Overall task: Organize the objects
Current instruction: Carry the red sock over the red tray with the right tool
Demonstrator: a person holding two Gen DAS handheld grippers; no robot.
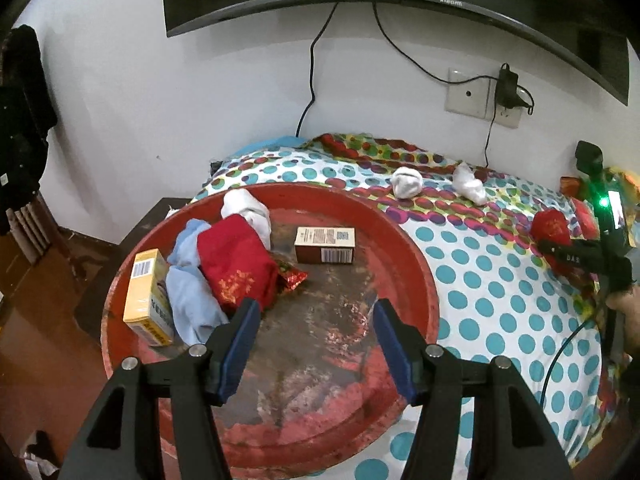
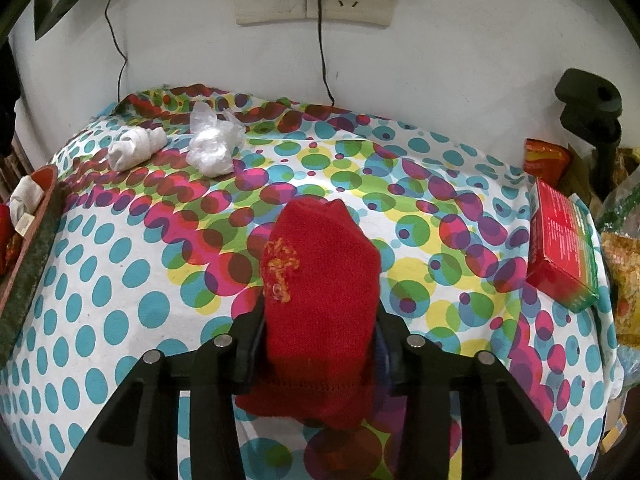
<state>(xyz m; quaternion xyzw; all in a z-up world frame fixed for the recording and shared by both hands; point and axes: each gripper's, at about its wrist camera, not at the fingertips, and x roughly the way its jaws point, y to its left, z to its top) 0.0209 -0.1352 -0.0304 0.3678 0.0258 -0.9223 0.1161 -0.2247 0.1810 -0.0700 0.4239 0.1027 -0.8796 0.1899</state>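
The right gripper (image 2: 320, 344) clamps its jaws on a red knitted sock (image 2: 318, 280), lifted above a polka-dot bed cover (image 2: 120, 280). The left gripper (image 1: 312, 344) hangs over a round red tray (image 1: 416, 264), jaws spread wide and holding nothing. In the tray lie a folded red sock (image 1: 240, 268), a light blue sock (image 1: 192, 300), a white sock (image 1: 248, 212), a yellow box (image 1: 146, 300) and a brown box (image 1: 325, 245). Beyond, a rolled white sock (image 2: 136, 148) and crumpled plastic (image 2: 212, 144) rest on the cover near the wall.

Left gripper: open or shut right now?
Open. The left gripper has its jaws spread wide over the red tray, with bare tray floor showing between them and nothing held.
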